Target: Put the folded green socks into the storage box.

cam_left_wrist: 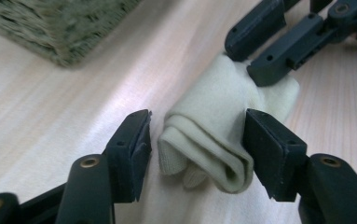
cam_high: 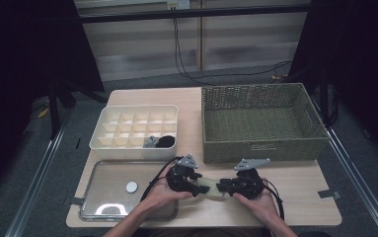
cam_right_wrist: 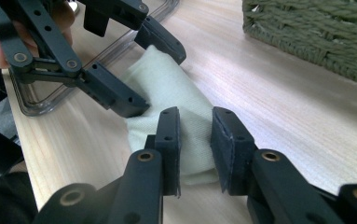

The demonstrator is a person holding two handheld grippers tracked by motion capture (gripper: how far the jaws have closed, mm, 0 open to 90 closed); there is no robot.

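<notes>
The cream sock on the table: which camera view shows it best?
The left gripper view shows the cream sock best: its folded cuff layers lie close, between the left tongs. The right gripper view shows its knit surface, partly covered by both tongs. The high view shows just a small pale strip between the hands.

The table [cam_high: 295, 190] is pale wood with a fine straight grain, smooth with a soft sheen. The folded cloth [cam_left_wrist: 213, 126] is cream knit fabric — matt, soft, finely ribbed at its edge. The basket [cam_high: 263, 123] is woven olive-green cord, coarse and rough. The compartment box [cam_high: 134, 126] looks like off-white plastic, smooth and matt. The tray [cam_high: 112, 190] is clear glossy plastic that catches the light. The left gripper [cam_left_wrist: 197, 149] and the right gripper [cam_right_wrist: 195, 149] have matt black plastic jaws with brass-coloured metal rivets — their inner pads look slightly rough and rubbery.
</notes>
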